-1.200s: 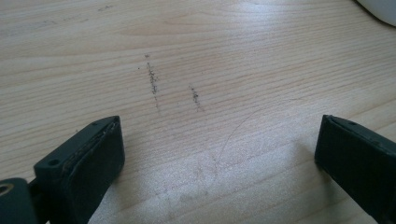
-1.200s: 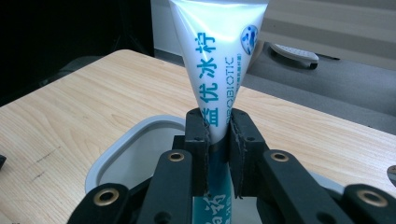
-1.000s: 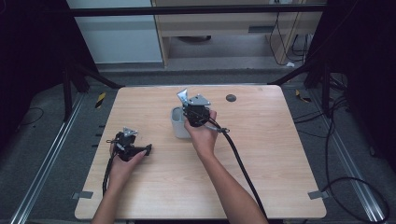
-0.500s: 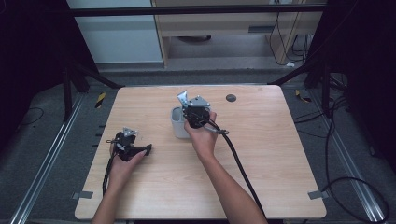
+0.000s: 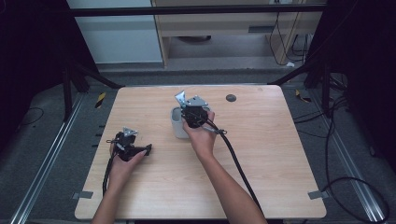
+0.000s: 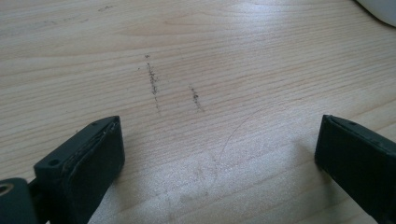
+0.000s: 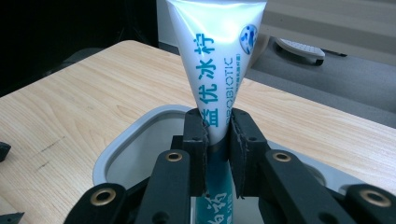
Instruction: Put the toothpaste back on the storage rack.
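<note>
The right gripper [image 7: 217, 140] is clamped on a toothpaste tube [image 7: 219, 60] standing upright, cap end down directly over the grey cup [image 7: 135, 144] mid-table, while the left gripper [image 6: 219, 158] rests wide, well apart

Pale, matt wood-grain table [image 6: 196, 56], faintly scuffed; glossy white plastic tube [image 7: 217, 60] with teal print; smooth grey cup [image 7: 135, 140]; matt black gripper pads [image 6: 100, 154].

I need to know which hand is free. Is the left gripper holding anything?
No. In its own view the left gripper has its fingers wide apart with just bare table between them.
</note>
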Demonstrator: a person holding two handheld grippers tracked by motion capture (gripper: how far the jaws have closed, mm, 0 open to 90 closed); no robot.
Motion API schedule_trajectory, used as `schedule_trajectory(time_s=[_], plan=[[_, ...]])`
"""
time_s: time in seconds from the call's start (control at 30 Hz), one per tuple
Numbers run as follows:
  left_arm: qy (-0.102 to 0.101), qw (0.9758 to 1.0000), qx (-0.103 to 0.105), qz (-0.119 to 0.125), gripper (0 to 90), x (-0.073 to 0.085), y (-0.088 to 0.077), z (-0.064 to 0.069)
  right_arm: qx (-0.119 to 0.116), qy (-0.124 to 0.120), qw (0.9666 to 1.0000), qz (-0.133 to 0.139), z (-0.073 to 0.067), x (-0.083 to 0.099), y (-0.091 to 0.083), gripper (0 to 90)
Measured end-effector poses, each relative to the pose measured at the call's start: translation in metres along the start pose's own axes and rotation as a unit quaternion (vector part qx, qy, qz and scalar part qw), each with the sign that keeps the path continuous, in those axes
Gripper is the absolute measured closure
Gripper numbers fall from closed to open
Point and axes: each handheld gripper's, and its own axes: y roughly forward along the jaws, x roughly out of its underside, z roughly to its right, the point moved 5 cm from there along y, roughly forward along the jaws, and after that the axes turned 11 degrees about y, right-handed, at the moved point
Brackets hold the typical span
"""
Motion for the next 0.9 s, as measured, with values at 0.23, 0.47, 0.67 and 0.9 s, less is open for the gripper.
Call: schedule_trajectory(time_s=[0.23, 0.47, 0.67, 0.9], plan=[[0.0, 1.0, 0.0, 0.0, 0.7, 0.0, 0.0, 0.0, -0.004, 0.003, 1.0, 0.003, 0.001, -0.002, -0.001, 75.0], [0.0, 1.0, 0.0, 0.0, 0.7, 0.0, 0.0, 0.0, -0.011, 0.001, 0.9999, 0.003, 0.0, -0.004, -0.005, 70.9], [0.0, 1.0, 0.0, 0.0, 0.7, 0.0, 0.0, 0.0, -0.021, 0.006, 0.9998, 0.005, -0.002, -0.007, -0.011, 66.3], [0.0, 1.0, 0.0, 0.0, 0.7, 0.0, 0.0, 0.0, -0.027, 0.01, 0.9996, 0.004, -0.002, -0.012, -0.019, 60.4]])
